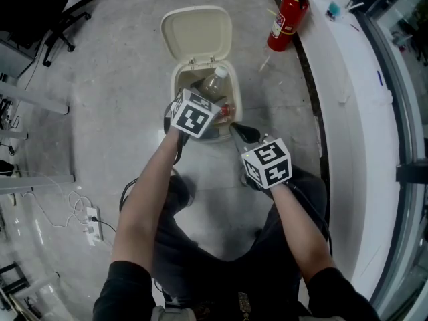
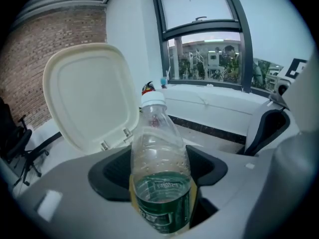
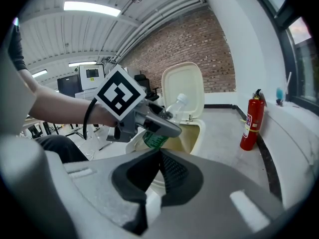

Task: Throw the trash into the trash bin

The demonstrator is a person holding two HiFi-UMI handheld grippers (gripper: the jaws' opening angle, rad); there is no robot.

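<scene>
A cream trash bin [image 1: 179,74] stands on the floor with its lid [image 1: 197,35] flipped open. My left gripper [image 1: 204,97] is over the bin's mouth, shut on a clear plastic bottle [image 1: 212,82] with a green label and white cap. In the left gripper view the bottle [image 2: 159,168] stands between the jaws, with the lid [image 2: 89,96] behind it. My right gripper [image 1: 242,134] hovers at the bin's near right corner, shut and empty. In the right gripper view its jaws [image 3: 158,171] meet, and the left gripper [image 3: 159,123] holds the bottle [image 3: 174,106] above the bin [image 3: 197,133].
A red fire extinguisher [image 1: 286,20] stands by the white ledge [image 1: 341,79] on the right. Something red [image 1: 226,110] lies inside the bin. A power strip with cables [image 1: 90,223] is on the floor at left, and an office chair [image 1: 40,12] at far left.
</scene>
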